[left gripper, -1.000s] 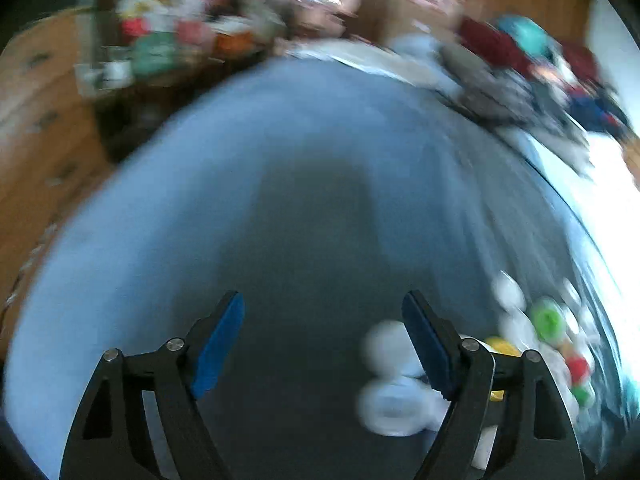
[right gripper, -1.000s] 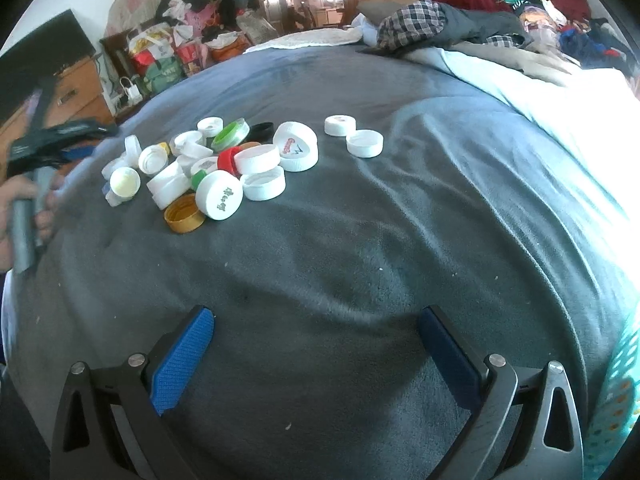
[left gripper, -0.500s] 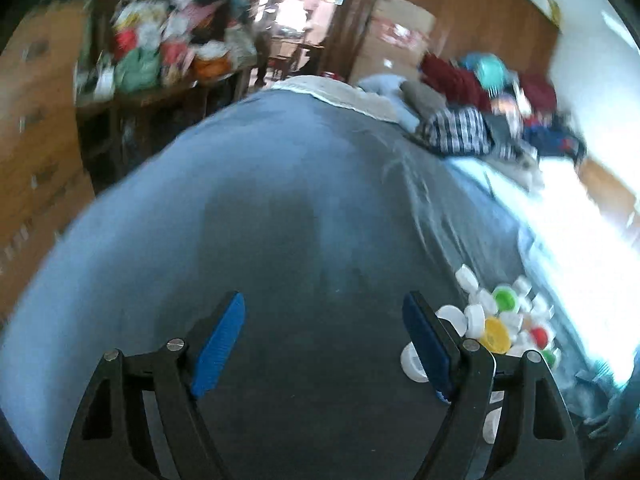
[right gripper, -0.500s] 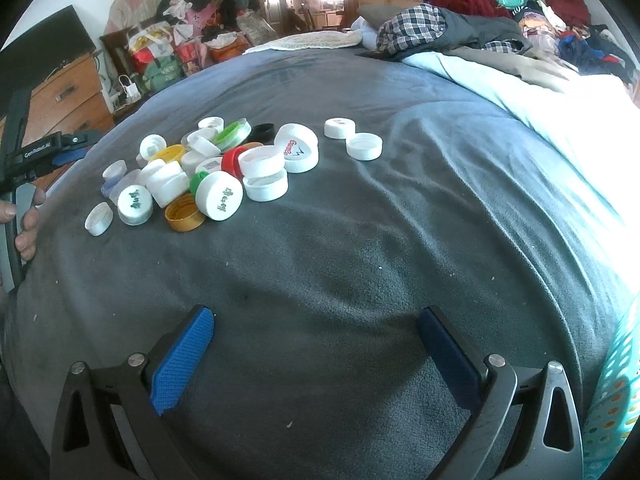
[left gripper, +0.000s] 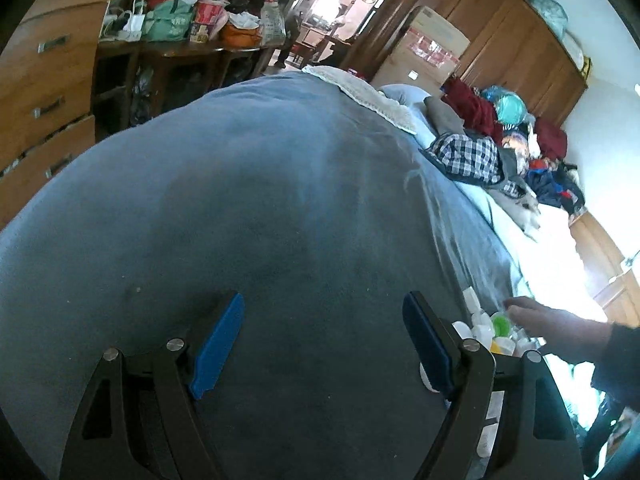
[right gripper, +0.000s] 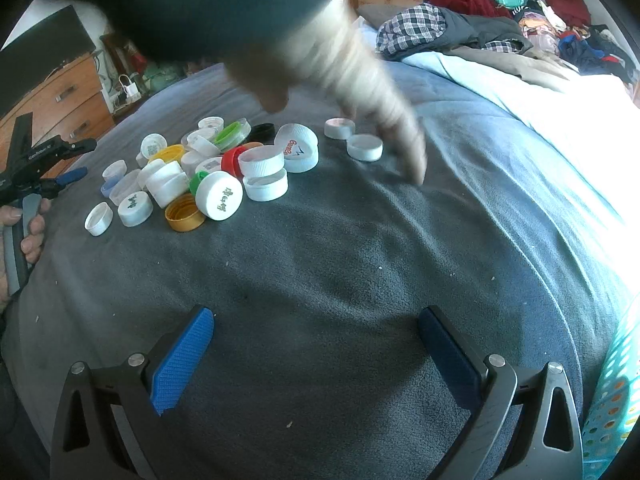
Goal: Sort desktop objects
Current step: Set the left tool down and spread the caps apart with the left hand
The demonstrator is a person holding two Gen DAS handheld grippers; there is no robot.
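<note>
A heap of plastic bottle caps (right gripper: 208, 168), white, green, red, yellow and gold, lies on a grey blanket (right gripper: 320, 260). Two white caps (right gripper: 364, 147) sit apart to its right. A person's bare hand (right gripper: 360, 80) in a dark sleeve reaches down over them, blurred, with fingertips at the blanket. My right gripper (right gripper: 316, 316) stands open over bare blanket in front of the heap. My left gripper (left gripper: 322, 300) is open over bare blanket too, with the caps (left gripper: 488, 330) behind its right finger. From the right wrist view the left gripper (right gripper: 86, 158) sits left of the heap.
A teal perforated basket (right gripper: 616, 392) stands at the right edge. Piled clothes (right gripper: 460, 28) lie on the far side of the bed. A wooden dresser (left gripper: 40, 80) and a cluttered table (left gripper: 192, 20) stand beyond the blanket's left side.
A bare hand has come into the right wrist view over the caps. The left wrist view has rolled and swung, so the caps slid toward its right edge. The right gripper has not moved.
</note>
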